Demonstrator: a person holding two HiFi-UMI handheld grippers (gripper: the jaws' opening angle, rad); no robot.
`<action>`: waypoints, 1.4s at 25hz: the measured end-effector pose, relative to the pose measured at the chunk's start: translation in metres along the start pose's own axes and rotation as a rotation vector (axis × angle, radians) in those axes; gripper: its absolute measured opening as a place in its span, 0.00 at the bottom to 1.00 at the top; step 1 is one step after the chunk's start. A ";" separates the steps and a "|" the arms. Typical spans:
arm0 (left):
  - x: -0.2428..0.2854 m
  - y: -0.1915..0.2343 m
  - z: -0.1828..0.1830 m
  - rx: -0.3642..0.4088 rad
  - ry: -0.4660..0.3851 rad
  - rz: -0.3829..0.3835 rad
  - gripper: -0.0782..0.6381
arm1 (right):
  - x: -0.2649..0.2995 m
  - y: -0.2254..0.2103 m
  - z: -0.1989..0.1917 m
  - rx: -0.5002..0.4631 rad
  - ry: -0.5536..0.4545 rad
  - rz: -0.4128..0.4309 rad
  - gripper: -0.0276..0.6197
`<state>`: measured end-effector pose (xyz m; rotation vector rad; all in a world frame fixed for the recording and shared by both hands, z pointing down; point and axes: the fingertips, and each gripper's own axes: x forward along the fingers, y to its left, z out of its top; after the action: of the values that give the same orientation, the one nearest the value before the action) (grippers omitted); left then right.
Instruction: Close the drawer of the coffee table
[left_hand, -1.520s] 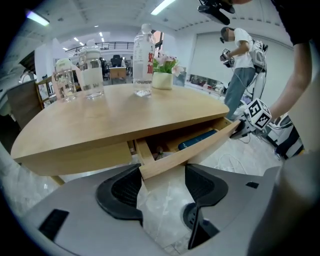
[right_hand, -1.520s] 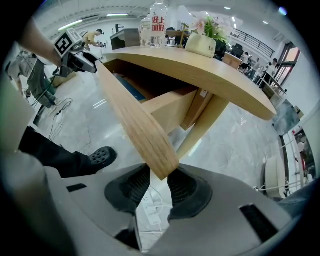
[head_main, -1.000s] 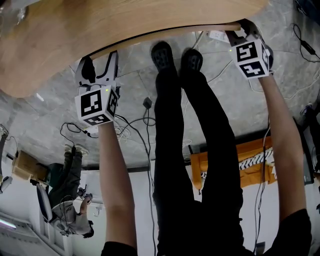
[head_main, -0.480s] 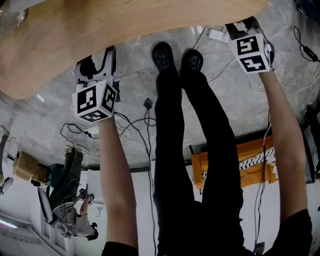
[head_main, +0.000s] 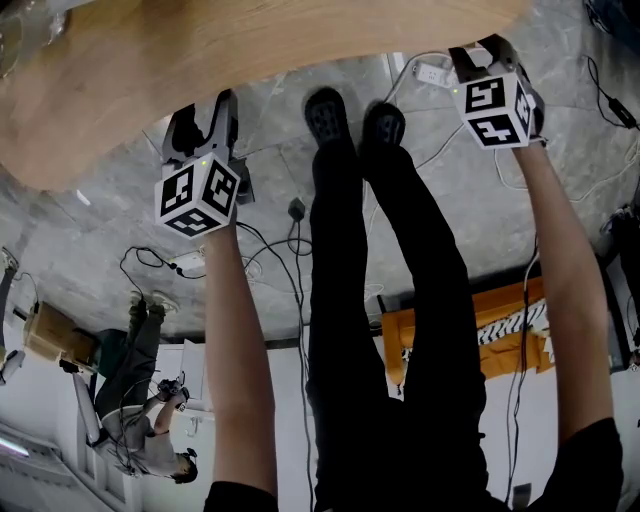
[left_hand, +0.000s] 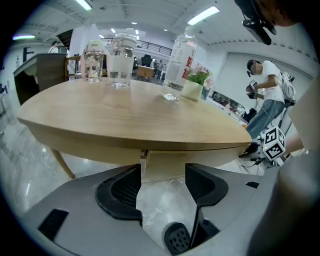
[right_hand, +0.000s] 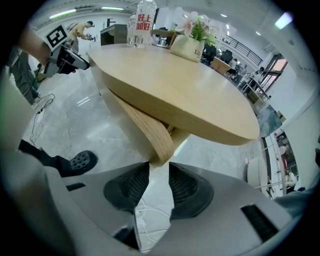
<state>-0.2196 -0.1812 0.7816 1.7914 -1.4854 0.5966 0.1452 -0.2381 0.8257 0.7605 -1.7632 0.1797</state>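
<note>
The left gripper (left_hand: 163, 172) holds its jaws wide apart with nothing in them, pointing at the drawer (left_hand: 225, 156) front, which lies under the table (left_hand: 125, 117) top. The right gripper (right_hand: 159, 167) is opening its narrower jaws. The drawer's right end sits just at their tips, and no pad clearly presses on it. A bottle (left_hand: 178, 65) and a plant (left_hand: 196, 85) stand on the table.
</note>
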 end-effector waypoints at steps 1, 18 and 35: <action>-0.005 0.000 -0.004 -0.037 0.000 0.006 0.51 | -0.006 -0.003 -0.002 -0.008 0.000 -0.011 0.22; -0.181 -0.132 0.060 -0.056 -0.084 -0.051 0.51 | -0.212 0.011 0.026 0.172 -0.120 0.038 0.19; -0.377 -0.225 0.103 0.034 -0.183 -0.027 0.51 | -0.417 0.028 0.086 0.337 -0.394 0.057 0.21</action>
<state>-0.0972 -0.0048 0.3855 1.9327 -1.5775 0.4563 0.1188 -0.0916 0.4259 1.0418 -2.1596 0.3948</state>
